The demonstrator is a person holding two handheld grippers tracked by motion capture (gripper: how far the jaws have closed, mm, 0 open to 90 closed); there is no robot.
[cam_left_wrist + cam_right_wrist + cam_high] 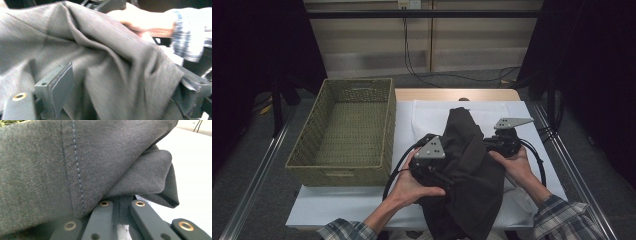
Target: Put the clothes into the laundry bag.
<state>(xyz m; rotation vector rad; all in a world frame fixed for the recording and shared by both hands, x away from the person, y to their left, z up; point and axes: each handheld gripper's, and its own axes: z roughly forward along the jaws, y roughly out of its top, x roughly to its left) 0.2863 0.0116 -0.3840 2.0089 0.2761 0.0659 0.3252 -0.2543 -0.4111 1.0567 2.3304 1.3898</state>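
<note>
1. High view: you sit at one table covered by one white cloth, with both forearms in plaid sleeves coming in from the bottom edge.
2. You hold two grippers, one in each hand. Your left gripper sits low and centre; your right gripper sits just to its right, slightly farther from you.
3. One dark grey garment lies bunched between the two grippers, draping from the middle of the cloth down toward your lap.
4. One woven green basket stands at the left of the table, beside the white cloth and well apart from the garment.
5. Left gripper view: your left gripper has its two jaws spread wide. The garment lies loosely between them, and the pads do not press on it.
6. Right gripper view: your right gripper has its jaws clamped together on a folded edge of the garment, whose stitched seam runs down the fabric just above the jaws.
</note>
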